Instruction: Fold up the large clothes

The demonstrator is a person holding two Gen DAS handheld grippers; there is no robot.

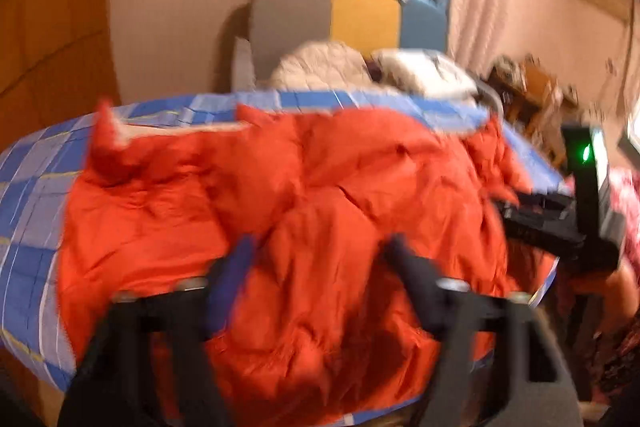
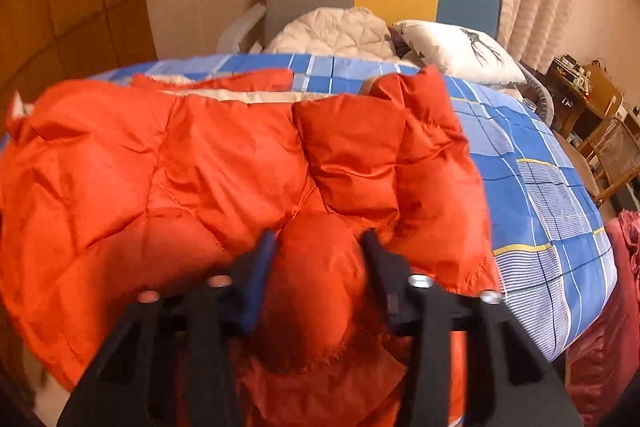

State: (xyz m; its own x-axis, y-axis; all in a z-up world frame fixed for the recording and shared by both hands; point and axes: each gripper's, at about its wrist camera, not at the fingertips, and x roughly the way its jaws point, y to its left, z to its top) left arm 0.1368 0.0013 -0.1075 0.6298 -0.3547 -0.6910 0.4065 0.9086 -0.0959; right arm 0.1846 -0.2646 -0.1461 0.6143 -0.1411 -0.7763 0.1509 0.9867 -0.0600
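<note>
Pillow [image 2: 460, 53] (sharp rightward, perhaps blurred leftward)

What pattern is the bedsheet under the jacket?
Blue-and-white plaid bedsheet, clearest in the right wrist view.

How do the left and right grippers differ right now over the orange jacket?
The right gripper has its jaws narrower, with a puffed fold of the orange jacket bulging between them; the left gripper stands wider, and the jacket seems to lie beyond its jaws, not pinched. The left view is motion-blurred, the right view sharper. Both point down at the same jacket on the blue checked bedspread.
</note>
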